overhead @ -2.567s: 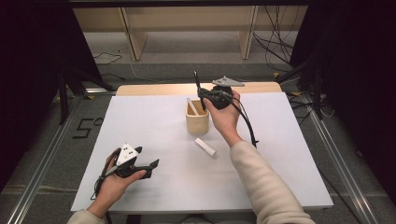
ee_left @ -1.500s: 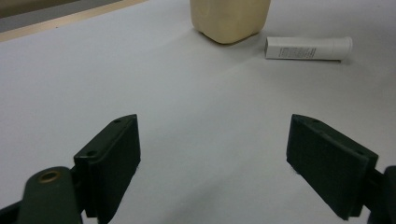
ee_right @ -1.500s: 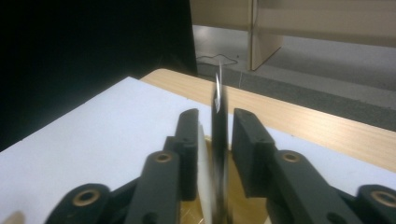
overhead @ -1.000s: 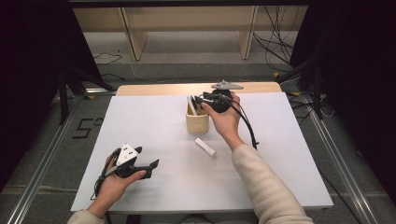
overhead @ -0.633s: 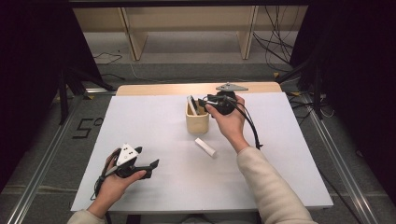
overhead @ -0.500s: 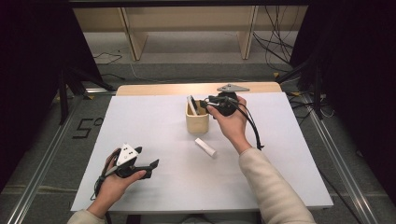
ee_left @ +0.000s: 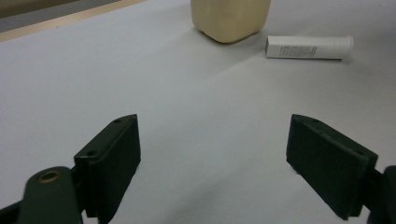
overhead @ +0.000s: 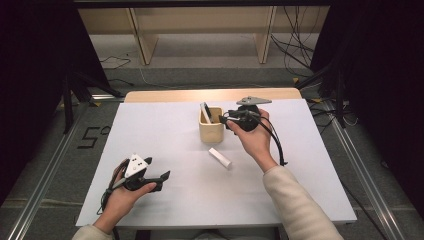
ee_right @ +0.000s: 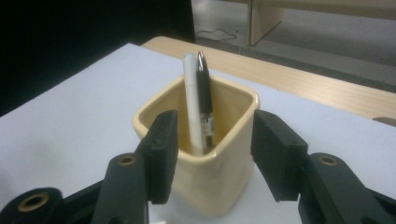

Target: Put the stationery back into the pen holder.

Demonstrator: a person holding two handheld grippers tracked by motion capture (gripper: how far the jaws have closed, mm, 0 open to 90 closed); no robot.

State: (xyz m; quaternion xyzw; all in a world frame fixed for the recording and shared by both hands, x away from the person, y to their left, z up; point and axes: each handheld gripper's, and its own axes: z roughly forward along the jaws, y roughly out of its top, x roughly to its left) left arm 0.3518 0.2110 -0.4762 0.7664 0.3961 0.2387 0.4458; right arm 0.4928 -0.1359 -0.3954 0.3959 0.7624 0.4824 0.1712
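Two claws are in play. Nearest, the left claw [overhead: 162, 176] rests low over the desk [overhead: 165, 130], jaws spread wide and empty. Beyond it, a white tube [overhead: 220, 157] lies flat on the desk, just beside the cream holder [overhead: 210, 131] and not yet picked up. Farther on, the right claw [overhead: 224, 120] hovers at the holder's rim, jaws parted and gripping nothing. Inside stand a white pen [ee_right: 191, 102] and a black pen [ee_right: 204, 98], leaning upright together. Judgement: two items stowed, one tube outstanding.
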